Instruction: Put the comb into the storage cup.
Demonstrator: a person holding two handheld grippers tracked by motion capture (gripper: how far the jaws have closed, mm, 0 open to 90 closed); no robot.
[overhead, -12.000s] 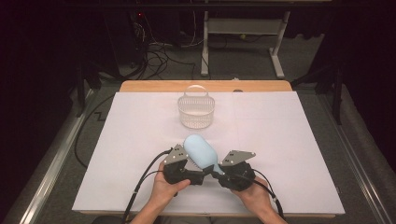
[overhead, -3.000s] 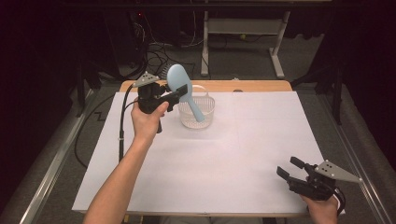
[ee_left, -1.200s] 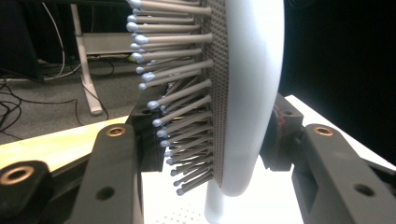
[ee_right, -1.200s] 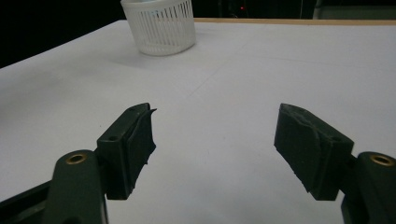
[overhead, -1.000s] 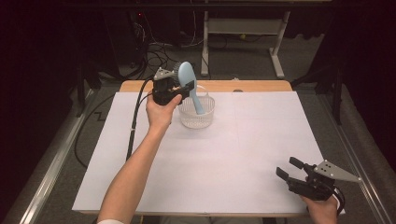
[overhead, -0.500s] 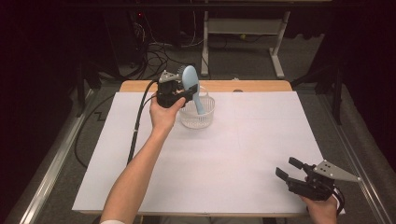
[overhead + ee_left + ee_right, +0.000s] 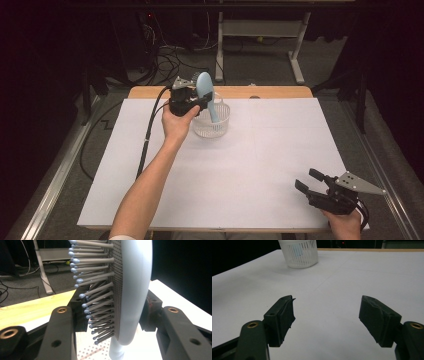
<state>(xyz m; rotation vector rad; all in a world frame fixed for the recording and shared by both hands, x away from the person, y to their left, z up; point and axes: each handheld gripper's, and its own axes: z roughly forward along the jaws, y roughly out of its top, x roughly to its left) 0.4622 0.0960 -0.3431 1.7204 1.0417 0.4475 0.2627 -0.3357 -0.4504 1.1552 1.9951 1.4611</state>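
Observation:
A pale blue hairbrush (image 7: pixel 205 90) stands nearly upright over the white slatted basket (image 7: pixel 212 127) at the back of the table, its handle pointing down into the basket. My left gripper (image 7: pixel 197 100) is shut on the brush head, just left of the basket. In the left gripper view the pads clamp the brush (image 7: pixel 130 290) from both sides, bristles facing left. My right gripper (image 7: pixel 310 182) rests at the front right corner, open with nothing between its fingers. In the right gripper view the basket (image 7: pixel 298 252) stands far off, the blue handle showing through its slats.
A white sheet (image 7: pixel 240 170) covers the table, whose wooden edge (image 7: pixel 280 92) shows at the back. The left gripper's black cable (image 7: pixel 147 140) trails over the table's left side. Cables and a desk frame (image 7: pixel 260 30) lie on the dark floor behind.
The left hand has carried the brush a little to the right and down, so its handle now dips into the basket. The right gripper has stayed where it was.

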